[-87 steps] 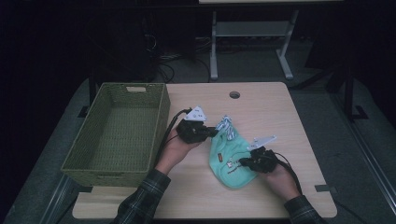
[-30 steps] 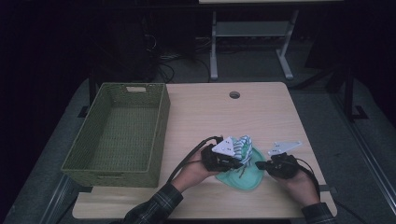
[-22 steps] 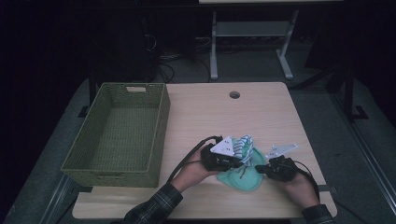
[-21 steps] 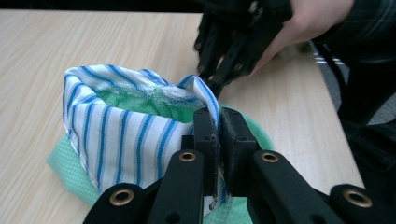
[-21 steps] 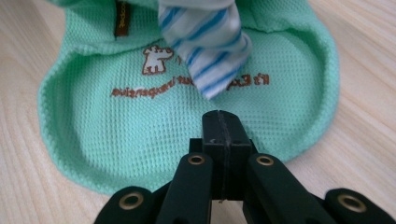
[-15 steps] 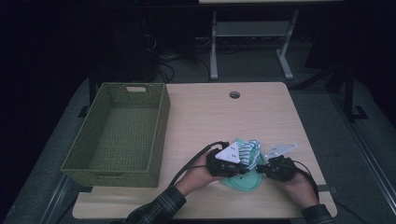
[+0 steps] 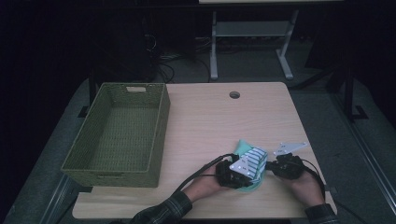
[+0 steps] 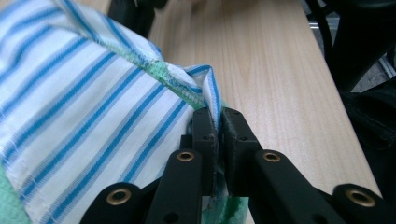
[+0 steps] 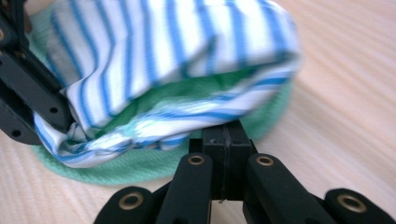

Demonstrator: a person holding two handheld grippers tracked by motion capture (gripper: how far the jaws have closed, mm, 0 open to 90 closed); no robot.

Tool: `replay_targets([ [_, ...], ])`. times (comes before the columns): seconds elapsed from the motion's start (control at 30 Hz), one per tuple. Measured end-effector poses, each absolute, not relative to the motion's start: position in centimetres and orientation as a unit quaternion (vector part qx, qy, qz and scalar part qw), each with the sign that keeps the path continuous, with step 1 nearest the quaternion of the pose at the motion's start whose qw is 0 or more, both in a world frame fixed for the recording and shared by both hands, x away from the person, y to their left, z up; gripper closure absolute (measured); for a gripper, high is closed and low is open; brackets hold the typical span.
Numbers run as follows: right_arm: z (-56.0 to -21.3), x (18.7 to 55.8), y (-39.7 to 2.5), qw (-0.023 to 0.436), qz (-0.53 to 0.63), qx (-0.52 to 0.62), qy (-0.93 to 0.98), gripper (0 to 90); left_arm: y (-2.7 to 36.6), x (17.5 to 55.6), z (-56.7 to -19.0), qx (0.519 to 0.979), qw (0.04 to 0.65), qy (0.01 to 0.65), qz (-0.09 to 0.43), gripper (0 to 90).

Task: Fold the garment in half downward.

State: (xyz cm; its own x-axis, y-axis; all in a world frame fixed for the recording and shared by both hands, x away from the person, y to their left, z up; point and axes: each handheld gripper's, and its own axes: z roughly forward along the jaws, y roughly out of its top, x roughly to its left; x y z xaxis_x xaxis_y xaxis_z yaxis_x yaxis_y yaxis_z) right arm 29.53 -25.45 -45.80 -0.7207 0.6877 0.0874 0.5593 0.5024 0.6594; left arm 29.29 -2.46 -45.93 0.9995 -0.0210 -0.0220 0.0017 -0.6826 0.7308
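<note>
Both grippers are now sitting closer to the table's near edge than a moment ago, and the cloth (image 7: 250,163) is bunching into a tighter bundle between them near the near right corner. The left gripper (image 8: 215,122) is pinching the striped hem with its jaws nearly closed, while the right gripper (image 9: 223,135) is clamping the opposite edge, jaws pressed together, so the cloth's long axis is running left to right between them. The green basket (image 7: 116,133) is standing well apart along the table's (image 7: 210,116) left edge, blocking nothing.
</note>
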Motion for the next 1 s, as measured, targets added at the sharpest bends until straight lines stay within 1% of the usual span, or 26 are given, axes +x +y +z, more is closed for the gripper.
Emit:
replay_targets([
  [0.03, -45.7, 29.5, -25.6, 0.094, 0.344, 0.366, 0.860, 90.0, -2.4, 29.2, -45.9, 0.917, 0.399, -0.004, -0.013, 83.2],
  [0.2, -45.1, 30.0, -27.2, 0.118, 0.350, 0.378, 0.849, 90.0, -1.9, 29.1, -44.7, 0.913, 0.407, 0.004, -0.017, 64.9],
  [0.3, -44.7, 30.6, -28.1, 0.128, 0.356, 0.386, 0.841, 90.0, -1.0, 29.0, -43.8, 0.909, 0.415, 0.017, -0.024, 57.8],
  [0.37, -44.4, 31.1, -28.4, 0.131, 0.360, 0.388, 0.838, 90.0, -0.3, 28.9, -43.4, 0.904, 0.425, 0.026, -0.024, 57.3],
  [0.4, -44.2, 31.4, -28.4, 0.133, 0.363, 0.389, 0.836, 90.0, -0.1, 28.8, -43.2, 0.903, 0.428, 0.030, -0.024, 58.1],
  [0.53, -43.5, 32.2, -27.7, 0.132, 0.375, 0.378, 0.836, 90.0, 1.3, 29.1, -42.8, 0.902, 0.427, 0.070, -0.015, 73.2],
  [0.57, -43.4, 32.3, -27.5, 0.133, 0.378, 0.374, 0.836, 90.0, 1.6, 29.3, -42.9, 0.903, 0.421, 0.084, -0.008, 76.1],
  [0.67, -42.7, 33.0, -26.5, 0.126, 0.393, 0.361, 0.836, 90.0, 2.1, 29.9, -43.2, 0.902, 0.416, 0.115, -0.008, 82.7],
  [0.77, -42.3, 33.8, -25.2, 0.117, 0.404, 0.347, 0.838, 90.0, 2.2, 30.2, -43.7, 0.909, 0.398, 0.122, -0.001, 84.9],
  [0.83, -42.3, 34.5, -24.0, 0.108, 0.408, 0.340, 0.840, 90.0, 2.1, 30.3, -44.2, 0.912, 0.391, 0.127, -0.005, 85.4],
  [1.0, -43.2, 36.1, -20.8, 0.088, 0.400, 0.317, 0.855, 90.0, 1.9, 30.5, -44.8, 0.917, 0.380, 0.123, -0.005, 85.5],
])
